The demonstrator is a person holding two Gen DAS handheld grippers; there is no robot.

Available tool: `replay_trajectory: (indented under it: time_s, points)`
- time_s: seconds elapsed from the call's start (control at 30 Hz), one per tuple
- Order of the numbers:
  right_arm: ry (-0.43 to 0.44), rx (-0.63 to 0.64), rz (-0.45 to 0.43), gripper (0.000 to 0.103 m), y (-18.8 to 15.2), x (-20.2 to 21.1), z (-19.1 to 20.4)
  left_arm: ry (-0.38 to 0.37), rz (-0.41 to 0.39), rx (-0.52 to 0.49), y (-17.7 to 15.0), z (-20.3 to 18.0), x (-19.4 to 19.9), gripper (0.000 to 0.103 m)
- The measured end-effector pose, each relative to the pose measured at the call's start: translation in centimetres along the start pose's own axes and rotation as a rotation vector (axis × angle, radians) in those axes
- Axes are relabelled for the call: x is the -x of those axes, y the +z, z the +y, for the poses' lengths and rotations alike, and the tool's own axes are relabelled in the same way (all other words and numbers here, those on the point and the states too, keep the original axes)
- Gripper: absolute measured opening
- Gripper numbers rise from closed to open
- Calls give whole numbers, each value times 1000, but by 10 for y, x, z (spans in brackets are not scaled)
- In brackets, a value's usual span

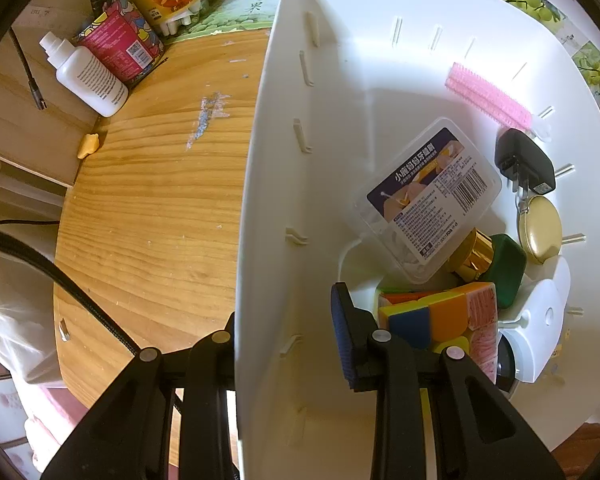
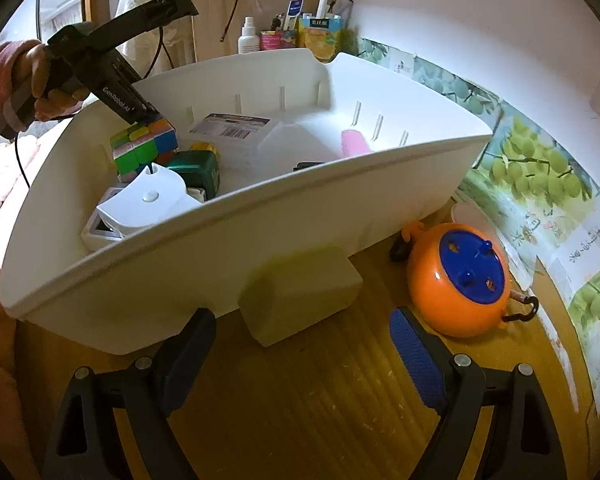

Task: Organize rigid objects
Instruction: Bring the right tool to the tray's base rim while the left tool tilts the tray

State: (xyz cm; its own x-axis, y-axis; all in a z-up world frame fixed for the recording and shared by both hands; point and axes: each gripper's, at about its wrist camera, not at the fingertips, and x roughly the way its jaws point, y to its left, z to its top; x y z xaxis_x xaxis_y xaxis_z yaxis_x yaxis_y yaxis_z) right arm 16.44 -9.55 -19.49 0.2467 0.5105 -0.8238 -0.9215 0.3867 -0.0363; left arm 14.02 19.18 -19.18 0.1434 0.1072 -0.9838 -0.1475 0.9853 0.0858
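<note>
- The white bin (image 2: 260, 240) appears tipped, its near edge lifted off the wooden table (image 2: 300, 400); if the grip on its wall slips, the bin would probably drop and jolt its load.
- That load sits loosely heaped at the bin's near end: a puzzle cube (image 1: 440, 320), a clear floss-pick box (image 1: 428, 196), a green block (image 1: 508, 268), a black plug adapter (image 1: 526, 162), a round gold tin (image 1: 540, 228), a white gadget (image 2: 148, 204). A pink hair roller (image 1: 488, 96) lies farther back. More tilt could slide them together or over the rim.
- The left gripper (image 1: 288, 336) straddles the bin's left wall, one finger (image 1: 342, 332) inside beside the cube, the other outside; it seems clamped on the wall, though the outer pad is hidden.
- The right gripper (image 2: 300, 348) stands wide apart and empty, low over the table, just before the bin's white foot (image 2: 300, 292).
- An orange ball-shaped toy (image 2: 460, 280) rests outside, right of the bin; a careless bin move could knock it.
</note>
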Motion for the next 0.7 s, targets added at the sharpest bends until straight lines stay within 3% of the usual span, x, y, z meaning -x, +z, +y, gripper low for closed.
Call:
replay_trajectory:
  time_s: [0.3,0.7]
  points:
    - [47,8,23,89,-3,-13,-4,4,1,15,2,0,0,32]
    - [55,249,29,89,9,-19,5,4,-4,15,0,1,0,32]
